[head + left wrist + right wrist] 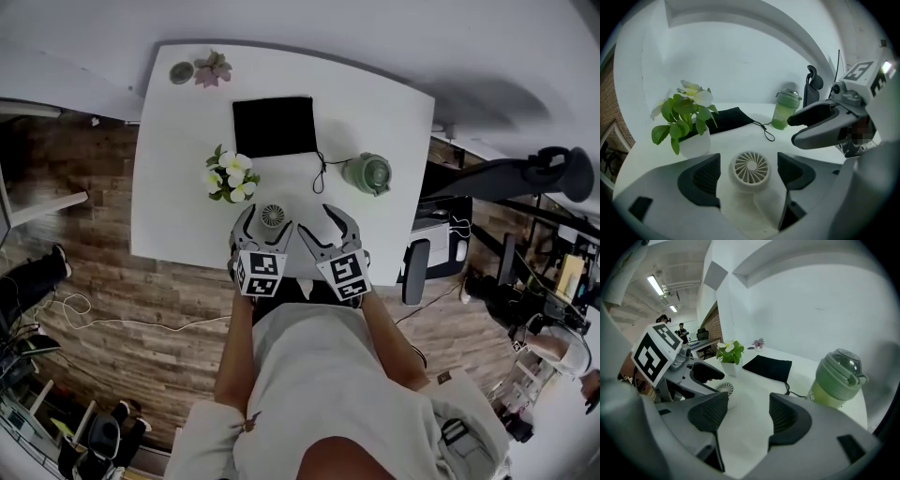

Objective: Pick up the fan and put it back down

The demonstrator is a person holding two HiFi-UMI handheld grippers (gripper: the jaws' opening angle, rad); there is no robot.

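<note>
Nothing of the task is done yet, as far as I can judge: the fan [274,216] stands on the table [384,122] just beside the plant [230,175], on its near side and a little to its right, face up and unlifted. The left gripper [748,176] has its jaws spread wide with the fan between them, and a clear gap shows between each ribbed pad and the fan's round body, so no grip is made. The right gripper [746,416] is also spread and holds nothing; only bare table lies between its jaws, further right of the plant than the fan is. What seems left is the whole job: closing on the fan, raising it and setting it back down. The head view alone gives the layout: the black pouch [273,127] lies beyond the plant, the green bottle [367,173] stands well to the plant's right, and both grippers sit side by side on the plant's near side. It does not show whether the pads touch the fan; the left gripper view settles that, and it also shows the right gripper's jaws hanging to the right, apart from the fan. The right gripper view catches only the fan's rim past its own left jaw, but shows the bottle large and close.
</note>
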